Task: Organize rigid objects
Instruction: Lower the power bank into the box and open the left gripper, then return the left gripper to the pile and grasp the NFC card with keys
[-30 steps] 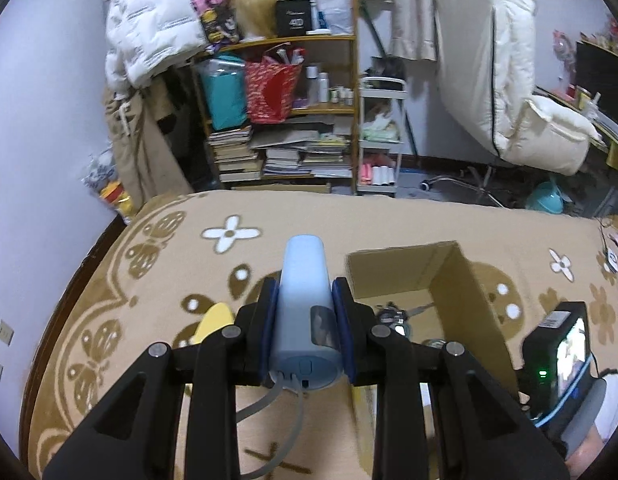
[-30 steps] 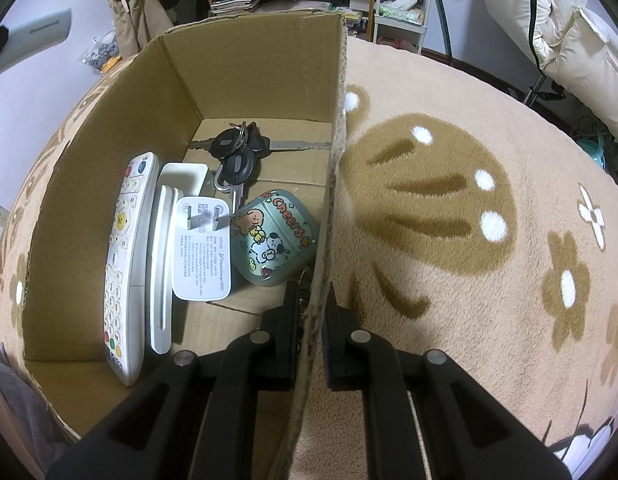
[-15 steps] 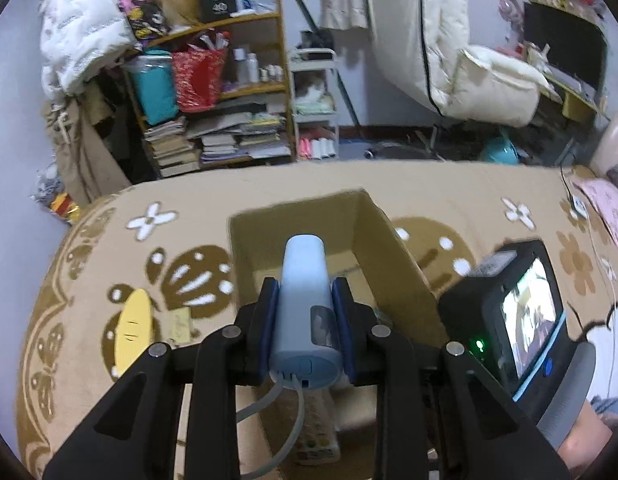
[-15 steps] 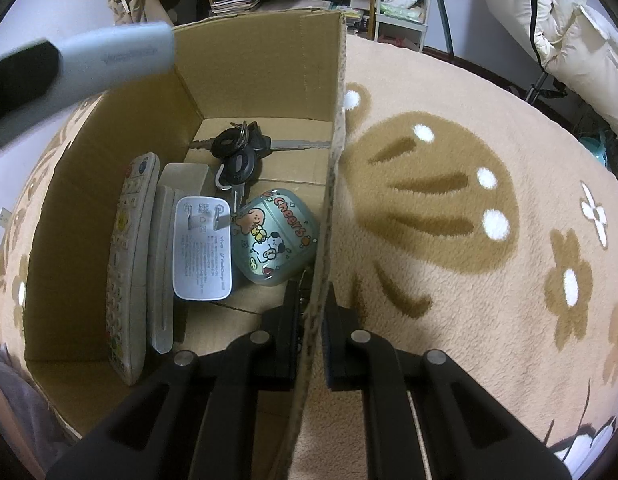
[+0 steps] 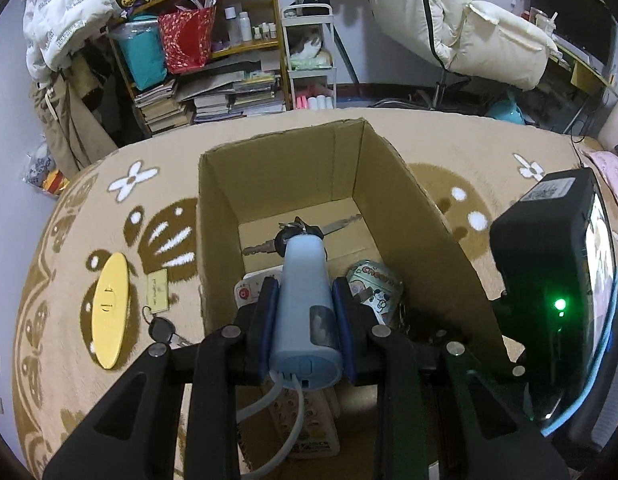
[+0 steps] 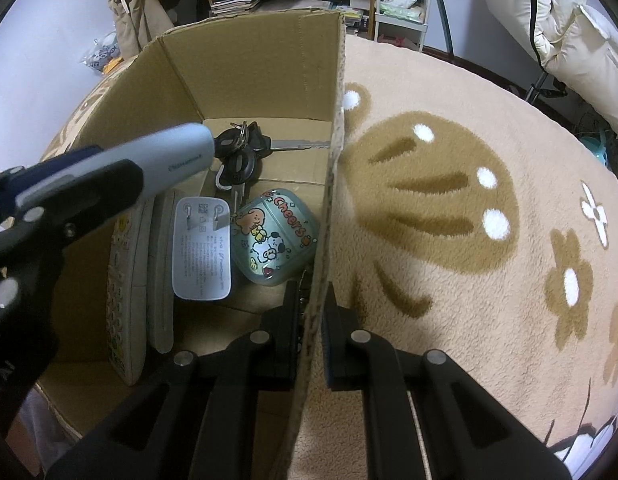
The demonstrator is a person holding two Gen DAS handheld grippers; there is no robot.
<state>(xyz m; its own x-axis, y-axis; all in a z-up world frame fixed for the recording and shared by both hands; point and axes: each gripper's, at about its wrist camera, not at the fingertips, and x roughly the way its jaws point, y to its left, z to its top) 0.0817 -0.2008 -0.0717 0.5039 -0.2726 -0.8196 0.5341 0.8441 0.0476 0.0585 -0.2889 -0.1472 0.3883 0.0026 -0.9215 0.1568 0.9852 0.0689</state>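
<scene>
My left gripper (image 5: 305, 300) is shut on a pale blue handheld device (image 5: 305, 300) with a grey loop cord, held over the open cardboard box (image 5: 277, 176). The right wrist view shows that device (image 6: 173, 156) entering from the left above the box floor. In the box lie black keys (image 6: 239, 152), a white charger plug (image 6: 203, 256), a green cartoon earbud case (image 6: 275, 236) and two white remotes (image 6: 123, 304). My right gripper (image 6: 313, 312) is shut on the box's right wall (image 6: 333, 152), near its front corner.
A yellow oval object (image 5: 109, 312), a small tan tag (image 5: 159, 292) and a black car key (image 5: 161, 328) lie on the patterned beige blanket (image 6: 489, 280) left of the box. A cluttered bookshelf (image 5: 213, 64) and a cream chair (image 5: 481, 32) stand behind.
My left gripper carried the blue device rightward and down, from beside the box to over its inside. The right gripper stayed clamped on the box wall.
</scene>
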